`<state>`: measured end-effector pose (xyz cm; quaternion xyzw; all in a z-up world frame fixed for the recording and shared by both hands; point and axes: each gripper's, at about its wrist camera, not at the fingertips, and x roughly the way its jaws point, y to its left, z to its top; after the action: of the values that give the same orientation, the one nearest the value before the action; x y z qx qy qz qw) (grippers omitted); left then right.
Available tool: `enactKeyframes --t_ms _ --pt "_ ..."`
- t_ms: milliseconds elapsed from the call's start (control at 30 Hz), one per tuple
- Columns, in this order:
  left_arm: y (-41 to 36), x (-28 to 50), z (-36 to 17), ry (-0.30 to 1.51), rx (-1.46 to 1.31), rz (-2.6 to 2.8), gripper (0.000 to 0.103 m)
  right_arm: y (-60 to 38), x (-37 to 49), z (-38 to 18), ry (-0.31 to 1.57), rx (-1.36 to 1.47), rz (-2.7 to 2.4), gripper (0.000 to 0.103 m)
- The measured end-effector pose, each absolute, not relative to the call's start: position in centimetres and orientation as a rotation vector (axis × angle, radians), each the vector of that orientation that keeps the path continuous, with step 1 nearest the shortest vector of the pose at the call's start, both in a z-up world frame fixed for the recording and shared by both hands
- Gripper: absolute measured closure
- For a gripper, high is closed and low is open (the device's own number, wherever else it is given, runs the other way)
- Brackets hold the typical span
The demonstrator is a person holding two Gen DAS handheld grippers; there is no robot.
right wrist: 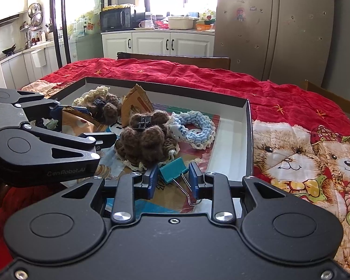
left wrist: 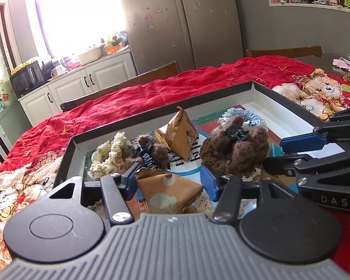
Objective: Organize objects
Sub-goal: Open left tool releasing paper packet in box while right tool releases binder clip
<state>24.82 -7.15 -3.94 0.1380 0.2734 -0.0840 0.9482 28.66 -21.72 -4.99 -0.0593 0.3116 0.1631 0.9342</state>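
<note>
A: What's in the black-rimmed tray (right wrist: 249, 140)?
B: Two brown wool hair clips (right wrist: 144, 137), a blue crochet ring (right wrist: 198, 130), and brown snack packets (left wrist: 168, 192).
A: The tools?
B: The left gripper (left wrist: 169, 180) stands wide around one packet, pads clear. The right gripper (right wrist: 172, 179) brackets a teal binder clip (right wrist: 172, 170); grip unclear. Its neighbour's casing reads "GenRobot.AI" (right wrist: 65, 173)

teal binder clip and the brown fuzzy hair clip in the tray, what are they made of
Teal binder clip: painted sheet metal by the look of it, smooth and slightly glossy, with bare silvery wire handles. Brown hair clip: fuzzy yarn or wool, matte and nubbly, around a black claw that looks like hard plastic.
</note>
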Motion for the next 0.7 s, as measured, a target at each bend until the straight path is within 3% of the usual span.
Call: enactKeyframes --t_ms 233,700 --pt "-7.1 24.5 -3.5 0.543 0.277 -0.163 0.027 -21.8 28.6 -4.8 0.632 -0.103 0.342 0.067" --pt "-6.2 22.9 -0.7 0.507 0.23 -0.13 0.015 -21.8 27.4 -3.3 0.627 -0.074 0.361 0.064"
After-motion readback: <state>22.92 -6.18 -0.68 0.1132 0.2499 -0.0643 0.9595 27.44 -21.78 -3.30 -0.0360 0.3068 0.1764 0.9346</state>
